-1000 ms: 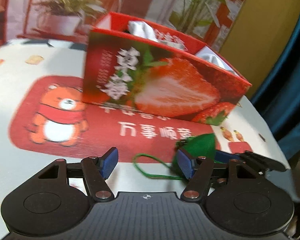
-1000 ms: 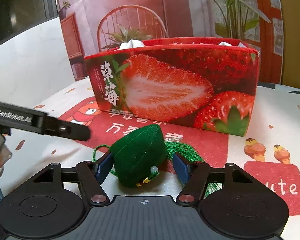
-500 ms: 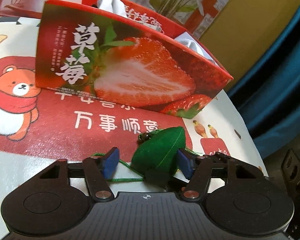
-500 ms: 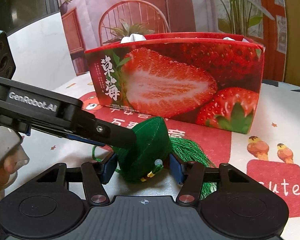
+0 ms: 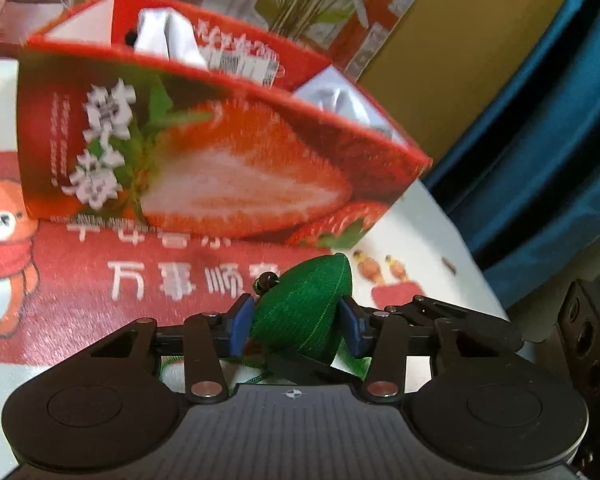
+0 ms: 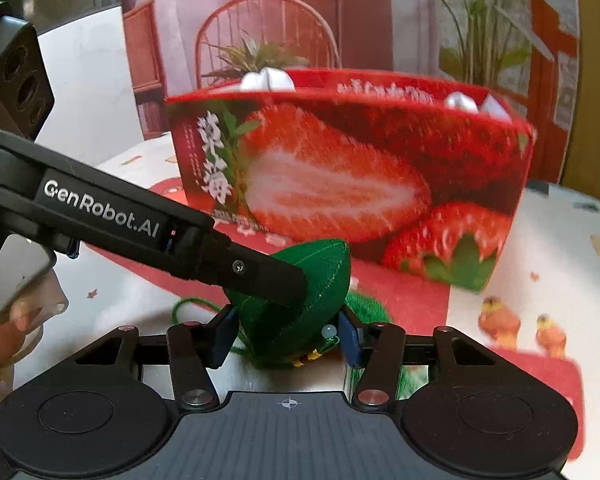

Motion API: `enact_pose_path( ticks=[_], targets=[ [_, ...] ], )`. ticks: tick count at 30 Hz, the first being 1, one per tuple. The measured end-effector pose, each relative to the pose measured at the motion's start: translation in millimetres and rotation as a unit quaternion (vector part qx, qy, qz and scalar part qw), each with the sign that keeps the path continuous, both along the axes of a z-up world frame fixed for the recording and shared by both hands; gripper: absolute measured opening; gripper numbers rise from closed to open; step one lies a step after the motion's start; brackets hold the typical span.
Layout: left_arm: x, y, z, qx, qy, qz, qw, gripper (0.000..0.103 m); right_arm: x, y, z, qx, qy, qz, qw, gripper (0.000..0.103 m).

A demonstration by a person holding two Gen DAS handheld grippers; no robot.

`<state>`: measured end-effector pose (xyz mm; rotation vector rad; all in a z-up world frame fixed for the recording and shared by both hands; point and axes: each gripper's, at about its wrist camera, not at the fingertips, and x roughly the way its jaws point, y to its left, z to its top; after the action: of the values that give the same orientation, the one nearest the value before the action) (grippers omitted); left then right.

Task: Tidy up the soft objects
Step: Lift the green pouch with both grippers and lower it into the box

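One plump stitched-felt green pouch (image 6: pixel 300 304) beside glossy cardboard strawberry box (image 6: pixel 352 176).

A green stitched fabric pouch (image 5: pixel 304 312), cone-shaped with pale seam lines, sits tilted with its pointed end up and to the right. A small dark bead (image 5: pixel 266 280) sits at its upper left edge, a pale bead (image 6: pixel 329 330) and gold trim lower down. Its green tassel (image 6: pixel 366 308) and cord (image 6: pixel 188 306) lie on the counter behind it.
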<state>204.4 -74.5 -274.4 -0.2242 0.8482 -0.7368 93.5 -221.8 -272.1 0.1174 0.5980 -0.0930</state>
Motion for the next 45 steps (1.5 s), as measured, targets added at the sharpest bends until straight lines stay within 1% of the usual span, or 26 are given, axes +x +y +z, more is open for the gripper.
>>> enact_pose_path(
  ticks=[2, 4, 7, 10, 15, 17, 19, 21, 22, 24, 26, 29, 34, 37, 40, 42, 45],
  targets=[
    [-1, 1, 14, -0.001, -0.015, 0.005, 0.9999, 0.048, 2, 1, 11, -0.011, -0.009, 0.009, 1.000, 0.048],
    [-3, 3, 34, 0.000, -0.049, 0.008, 0.9987, 0.048, 4, 1, 26, -0.021, -0.025, 0.018, 0.999, 0.048],
    [-1, 9, 62, -0.017, -0.085, 0.021, 0.9961, 0.048, 9, -1, 55, -0.036, -0.057, 0.029, 0.997, 0.048],
    [6, 16, 93, -0.036, -0.115, 0.034, 0.9922, 0.048, 19, -4, 89, -0.059, -0.088, 0.043, 0.993, 0.048],
    [25, 20, 142, -0.054, -0.167, 0.055, 0.9829, 0.048, 46, -6, 141, -0.097, -0.132, 0.059, 0.985, 0.048],
    [31, 22, 156, -0.065, -0.184, 0.066, 0.9787, 0.048, 58, -6, 161, -0.118, -0.150, 0.064, 0.980, 0.048],
    [39, 26, 166, -0.086, -0.185, 0.078, 0.9759, 0.048, 72, -6, 178, -0.138, -0.164, 0.070, 0.974, 0.048],
    [46, 29, 169, -0.096, -0.190, 0.088, 0.9731, 0.048, 87, -6, 188, -0.158, -0.167, 0.077, 0.970, 0.048],
    [47, 29, 170, -0.093, -0.194, 0.091, 0.9723, 0.048, 93, -5, 190, -0.169, -0.169, 0.080, 0.968, 0.048],
    [52, 25, 169, -0.071, -0.202, 0.095, 0.9722, 0.048, 106, -5, 190, -0.183, -0.166, 0.087, 0.965, 0.049],
    [59, 22, 165, -0.060, -0.195, 0.099, 0.9739, 0.048, 116, -8, 184, -0.181, -0.157, 0.089, 0.967, 0.049],
    [72, 23, 161, -0.066, -0.181, 0.101, 0.9761, 0.048, 124, -12, 177, -0.170, -0.149, 0.087, 0.970, 0.048],
    [86, 12, 167, -0.055, -0.197, 0.089, 0.9747, 0.048, 128, -26, 175, -0.168, -0.158, 0.073, 0.970, 0.048],
    [97, -1, 169, -0.041, -0.209, 0.076, 0.9741, 0.048, 130, -39, 176, -0.163, -0.165, 0.057, 0.971, 0.049],
    [116, -13, 160, -0.031, -0.191, 0.065, 0.9790, 0.048, 138, -55, 172, -0.147, -0.154, 0.039, 0.976, 0.049],
    [125, -21, 150, -0.018, -0.179, 0.060, 0.9818, 0.048, 144, -65, 163, -0.134, -0.138, 0.029, 0.981, 0.049],
    [132, -30, 135, 0.006, -0.171, 0.051, 0.9839, 0.048, 152, -74, 147, -0.123, -0.117, 0.018, 0.985, 0.049]
  ],
)
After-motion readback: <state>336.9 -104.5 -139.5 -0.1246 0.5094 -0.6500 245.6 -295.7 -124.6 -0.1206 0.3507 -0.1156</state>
